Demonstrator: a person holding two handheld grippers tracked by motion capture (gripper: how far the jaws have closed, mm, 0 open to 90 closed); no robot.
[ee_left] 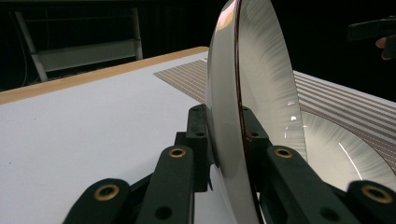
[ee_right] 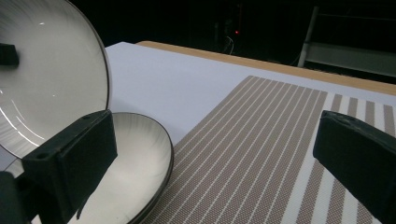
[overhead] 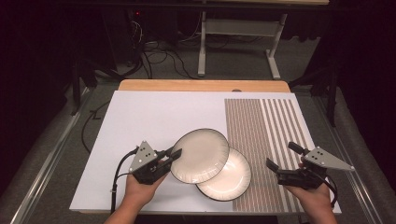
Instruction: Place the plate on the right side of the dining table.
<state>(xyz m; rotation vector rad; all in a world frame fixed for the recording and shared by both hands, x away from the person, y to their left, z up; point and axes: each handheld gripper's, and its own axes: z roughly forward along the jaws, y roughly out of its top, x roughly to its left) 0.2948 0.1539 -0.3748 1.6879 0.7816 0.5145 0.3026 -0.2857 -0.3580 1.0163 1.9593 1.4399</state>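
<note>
Above the lower plate (overhead: 229, 179), the upper plate (overhead: 198, 154) is gripped by the left tool (overhead: 173, 154); the right tool (overhead: 281, 161) is released; careful lifting is probably needed next.

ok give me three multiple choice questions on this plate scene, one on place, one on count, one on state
1. Where does the lower plate lie?
A. partly on the striped mat
B. on the floor
C. on the wooden table edge at the far side

2. How many plates are there?
A. one
B. two
C. four

3. How do the left tongs stand?
A. wide open over the mat
B. shut on nothing
C. shut on the rim of the upper plate

Answers:
1 A, the high view shows its right part over the mat's stripes.
2 B, one plate is tilted up and overlaps a second that lies flat.
3 C, the left gripper view shows both jaws pressed on the plate's edge, while the right tongs stand open and hold nothing.
</note>
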